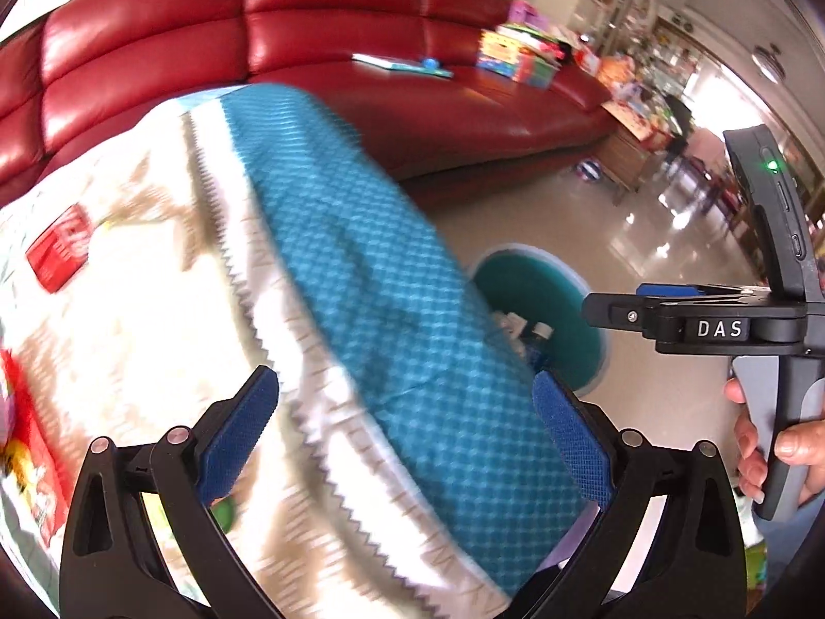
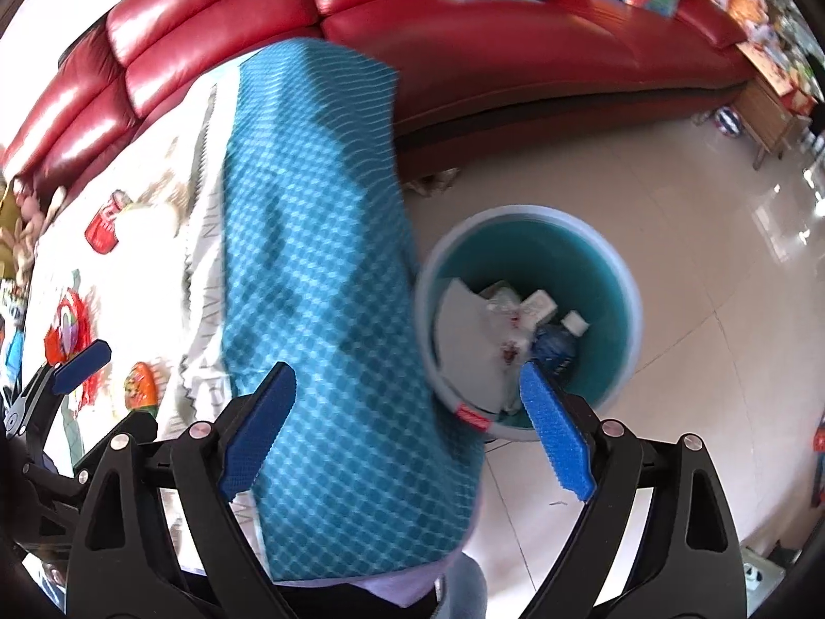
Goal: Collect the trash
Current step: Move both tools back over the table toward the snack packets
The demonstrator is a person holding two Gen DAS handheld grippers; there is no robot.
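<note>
My left gripper (image 1: 402, 387) is open and holds nothing; it hangs over the table's blue-and-white cloth (image 1: 361, 268). A red packet (image 1: 56, 247) and other red wrappers (image 1: 31, 464) lie on the cloth to its left. My right gripper (image 2: 407, 376) is open too, its fingers empty, above the table's edge and the teal trash bin (image 2: 634, 309) on the floor. Inside the bin are paper (image 2: 464, 340), a plastic bag and a bottle with a white cap (image 2: 575, 322). An orange-green wrapper (image 2: 139, 387) and a red packet (image 2: 103, 227) lie on the table.
A red leather sofa (image 1: 309, 26) runs behind the table, with books and boxes (image 1: 521, 56) on its seat. A hand (image 1: 763, 454) holds my right gripper (image 1: 613, 309) at the right. Shiny floor tiles (image 2: 722, 258) surround the bin. My left gripper's blue pad (image 2: 82, 358) shows at the left.
</note>
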